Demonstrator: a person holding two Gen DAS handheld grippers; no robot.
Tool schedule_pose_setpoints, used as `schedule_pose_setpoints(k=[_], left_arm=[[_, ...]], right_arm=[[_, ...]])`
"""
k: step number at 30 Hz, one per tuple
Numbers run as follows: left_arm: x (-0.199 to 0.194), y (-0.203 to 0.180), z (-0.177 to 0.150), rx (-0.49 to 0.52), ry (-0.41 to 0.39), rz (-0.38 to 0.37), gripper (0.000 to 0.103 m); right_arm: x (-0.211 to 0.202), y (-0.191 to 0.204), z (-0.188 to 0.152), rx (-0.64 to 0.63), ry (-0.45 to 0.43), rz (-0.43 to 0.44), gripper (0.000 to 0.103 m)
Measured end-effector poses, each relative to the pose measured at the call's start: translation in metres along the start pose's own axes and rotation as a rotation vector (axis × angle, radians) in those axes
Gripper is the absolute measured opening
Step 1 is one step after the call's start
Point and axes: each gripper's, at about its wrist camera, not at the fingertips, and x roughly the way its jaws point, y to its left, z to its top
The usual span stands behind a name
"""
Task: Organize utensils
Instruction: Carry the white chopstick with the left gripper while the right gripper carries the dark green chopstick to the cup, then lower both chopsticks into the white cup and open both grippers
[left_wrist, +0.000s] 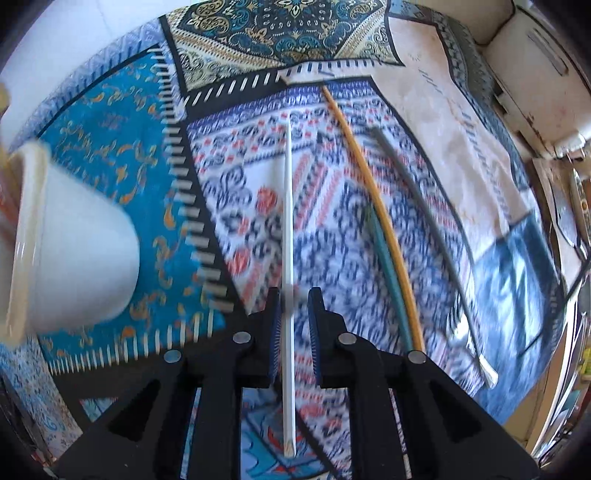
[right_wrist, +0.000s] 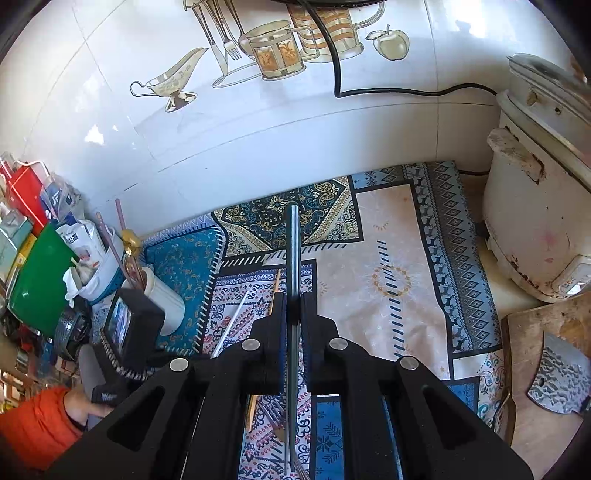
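both grippers (left_wrist: 294, 295) (right_wrist: 293, 301) are showing matte black angular frames, blue ribbed pads (left_wrist: 273, 332) inside the fingers and 4 round silver pins each; the person is wearing an orange sleeve (right_wrist: 33, 428).

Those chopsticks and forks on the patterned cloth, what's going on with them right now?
A person is sorting utensils with a handheld gripper in each hand. The right gripper is shut on a dark ribbed-handled utensil, holding it above the cloth. The left gripper straddles a white chopstick, though the blur leaves its grip unclear. An orange chopstick, a teal one and a grey-handled utensil lie on the cloth. A white cup already holds a few utensils.
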Motion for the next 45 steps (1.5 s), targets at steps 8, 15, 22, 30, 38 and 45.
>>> schedule_pose_setpoints(k=[8, 15, 22, 30, 38, 45], left_arm=[[0.005, -0.023, 0.014, 0.065, -0.037, 0.11, 0.003], [-0.043, -0.024, -0.022, 0.011, -0.157, 0.094, 0.003], [-0.109, -0.003, -0.048, -0.051, -0.342, 0.112, 0.003], [-0.187, 0.036, -0.067, -0.156, -0.568, 0.147, 0.003], [-0.242, 0.073, -0.064, -0.228, -0.744, 0.207, 0.003], [-0.257, 0.109, -0.049, -0.285, -0.856, 0.22, 0.003]], right_arm=[[-0.009, -0.003, 0.002, 0.028, -0.012, 0.018, 0.007], [-0.018, 0.015, 0.009, -0.025, -0.046, 0.029, 0.007], [-0.017, 0.043, 0.018, -0.071, -0.063, 0.068, 0.007], [-0.009, 0.096, 0.037, -0.148, -0.099, 0.133, 0.007], [0.0, 0.155, 0.061, -0.2, -0.157, 0.216, 0.007], [0.018, 0.199, 0.078, -0.224, -0.213, 0.25, 0.007]])
